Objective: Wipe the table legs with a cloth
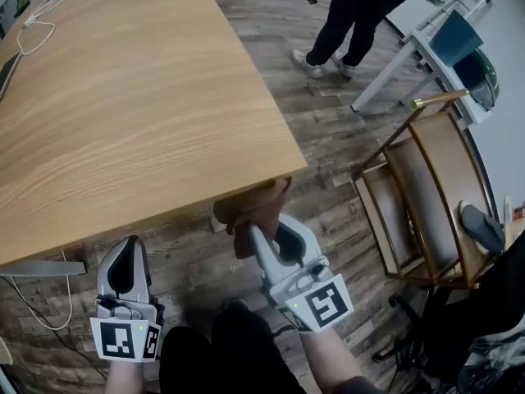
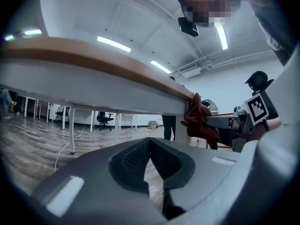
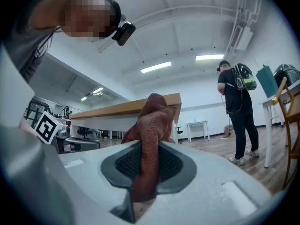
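A rust-brown cloth (image 1: 250, 210) is bunched against the near right corner of the wooden table (image 1: 131, 97), where the white table leg (image 2: 182, 129) drops below the top. My right gripper (image 1: 264, 235) is shut on the cloth (image 3: 151, 139), which stands up between its jaws and hides most of the leg. In the left gripper view the cloth (image 2: 199, 122) hangs at the table corner. My left gripper (image 1: 123, 271) is shut with nothing in it, low and to the left under the table's front edge.
A wooden chair (image 1: 426, 195) stands to the right. A person in black (image 1: 353, 19) stands beyond the table's far right. White cables (image 1: 37, 23) lie on the tabletop, another cable (image 1: 41, 310) on the plank floor. A white desk (image 1: 426, 43) stands at upper right.
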Motion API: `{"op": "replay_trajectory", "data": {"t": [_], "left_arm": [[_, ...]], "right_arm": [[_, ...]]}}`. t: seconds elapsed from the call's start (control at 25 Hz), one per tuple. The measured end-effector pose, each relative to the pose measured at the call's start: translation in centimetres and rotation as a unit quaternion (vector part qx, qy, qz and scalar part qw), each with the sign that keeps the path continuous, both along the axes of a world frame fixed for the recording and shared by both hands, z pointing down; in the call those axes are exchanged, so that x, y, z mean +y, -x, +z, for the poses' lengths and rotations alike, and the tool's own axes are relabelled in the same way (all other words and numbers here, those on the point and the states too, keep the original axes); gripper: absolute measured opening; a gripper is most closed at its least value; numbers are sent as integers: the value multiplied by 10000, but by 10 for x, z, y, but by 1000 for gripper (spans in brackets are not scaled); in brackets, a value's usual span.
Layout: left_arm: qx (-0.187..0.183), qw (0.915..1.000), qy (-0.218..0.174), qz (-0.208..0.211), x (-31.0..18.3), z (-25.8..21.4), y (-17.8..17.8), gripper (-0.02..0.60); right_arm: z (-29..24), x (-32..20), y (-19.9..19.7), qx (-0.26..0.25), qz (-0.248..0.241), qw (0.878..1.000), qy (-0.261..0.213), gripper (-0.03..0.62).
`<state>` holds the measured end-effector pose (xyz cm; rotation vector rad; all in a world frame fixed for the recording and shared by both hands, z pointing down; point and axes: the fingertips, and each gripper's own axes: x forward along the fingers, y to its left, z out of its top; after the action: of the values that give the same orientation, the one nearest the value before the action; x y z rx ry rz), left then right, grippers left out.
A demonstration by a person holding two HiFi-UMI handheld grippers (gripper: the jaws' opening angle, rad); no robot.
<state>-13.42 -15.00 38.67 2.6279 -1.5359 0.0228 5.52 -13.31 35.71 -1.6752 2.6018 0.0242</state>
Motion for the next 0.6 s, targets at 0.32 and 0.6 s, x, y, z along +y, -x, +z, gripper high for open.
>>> {"op": "replay_trajectory", "data": {"t": [0.32, 0.6], "left_arm": [[142, 9992, -371, 75, -26, 67, 2, 18], [150, 9995, -278, -24, -38, 132, 24, 18]], "right_arm": [[56, -7, -5, 76, 35, 9989, -459, 63], [135, -9, -12, 72, 225, 9997, -43, 63]]}}
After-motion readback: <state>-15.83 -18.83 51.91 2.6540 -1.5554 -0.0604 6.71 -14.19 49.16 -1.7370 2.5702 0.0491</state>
